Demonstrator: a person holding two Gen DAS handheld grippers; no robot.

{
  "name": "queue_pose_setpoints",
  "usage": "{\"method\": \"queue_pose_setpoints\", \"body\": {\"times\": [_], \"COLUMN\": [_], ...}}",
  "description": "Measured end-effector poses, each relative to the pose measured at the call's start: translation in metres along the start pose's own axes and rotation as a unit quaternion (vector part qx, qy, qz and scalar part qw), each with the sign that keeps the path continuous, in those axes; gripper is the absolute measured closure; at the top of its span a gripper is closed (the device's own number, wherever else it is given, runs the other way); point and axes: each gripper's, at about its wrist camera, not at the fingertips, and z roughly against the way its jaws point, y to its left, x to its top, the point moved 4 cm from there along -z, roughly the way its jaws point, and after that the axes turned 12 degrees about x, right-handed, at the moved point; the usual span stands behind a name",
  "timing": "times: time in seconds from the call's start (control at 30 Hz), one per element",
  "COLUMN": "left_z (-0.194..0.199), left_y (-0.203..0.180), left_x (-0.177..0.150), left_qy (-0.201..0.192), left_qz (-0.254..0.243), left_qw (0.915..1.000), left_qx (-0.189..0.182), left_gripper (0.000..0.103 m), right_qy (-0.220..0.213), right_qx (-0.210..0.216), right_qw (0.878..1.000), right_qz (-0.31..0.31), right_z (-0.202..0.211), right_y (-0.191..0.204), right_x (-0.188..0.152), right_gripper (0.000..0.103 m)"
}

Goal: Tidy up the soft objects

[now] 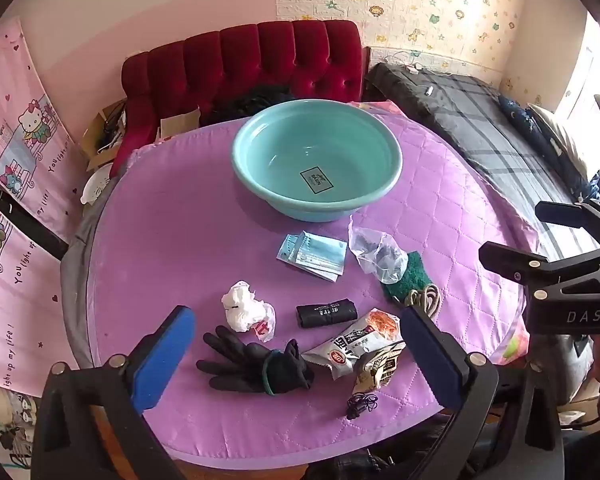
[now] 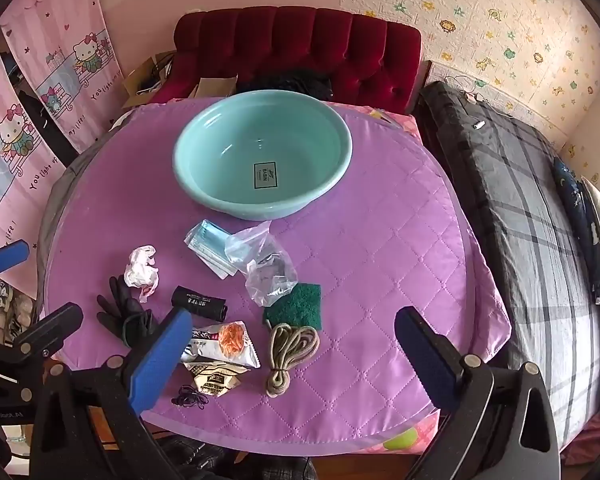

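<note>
Two claws spread, empty, above worktop (image 1: 148,264) near edge. Black glove (image 1: 252,364) directly ahead of left claw (image 1: 296,354), fingers toward 9 o'clock. Left claw nearer than right claw (image 2: 292,354). Basin (image 1: 317,159) at 12 o'clock, empty.

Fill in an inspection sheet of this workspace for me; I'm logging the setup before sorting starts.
Surface: purple quilted cover on the table.
Job's things: empty teal basin; face masks; clear plastic bag; green scouring pad; coiled rope; black glove; crumpled white bag; black roll; snack packets; hair ties.
Clutter: nothing seen.
Grippers: left tongs and right tongs open, holding nothing.
Cables: nothing seen on the table.
Surroundings: red tufted sofa; plaid bed.
</note>
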Motion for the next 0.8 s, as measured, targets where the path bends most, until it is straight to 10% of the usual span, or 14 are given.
{"method": "queue_pose_setpoints", "body": {"times": [0.8], "left_z": [-0.002], "left_y": [0.004], "left_x": [-0.002], "left_qy": [0.006], "left_qz": [0.013], "left_qw": [0.9998], "left_qx": [-0.016], "left_gripper": [0.0], "right_qy": [-0.005], "right_qx": [0.002], "right_qw": [1.0], "right_qz": [0.005], "right_z": [-0.004], "right_y": [0.004], "right_x": [0.0], "right_gripper": [0.0]}}
